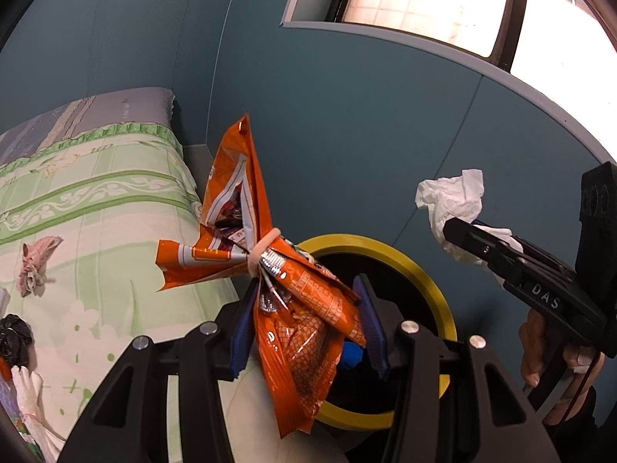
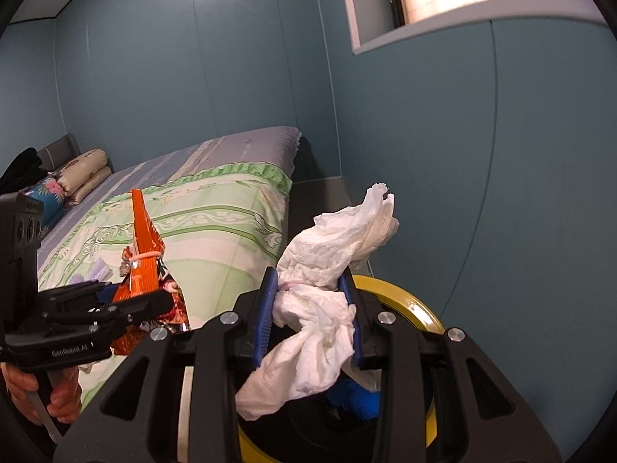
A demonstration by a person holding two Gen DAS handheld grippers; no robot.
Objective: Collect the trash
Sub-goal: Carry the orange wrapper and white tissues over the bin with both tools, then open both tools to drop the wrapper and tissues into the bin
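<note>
Wrapper (image 1: 304,332), light and crinkly, sits pinched in the left hand-held gripper (image 1: 304,332); soft tissue (image 2: 320,308) in the right hand-held gripper (image 2: 310,316), above the bin (image 1: 424,270).

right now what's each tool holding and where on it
Left tool pinches the orange snack bag below its banded neck; right tool pinches the white tissue wad at its banded middle.

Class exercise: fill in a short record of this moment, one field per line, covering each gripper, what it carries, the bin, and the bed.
left gripper: shut on orange snack bag
right gripper: shut on white tissue
bin: yellow rim, dark inside, something blue in it, below both loads
bed: green floral cover, small items lying on it
</note>
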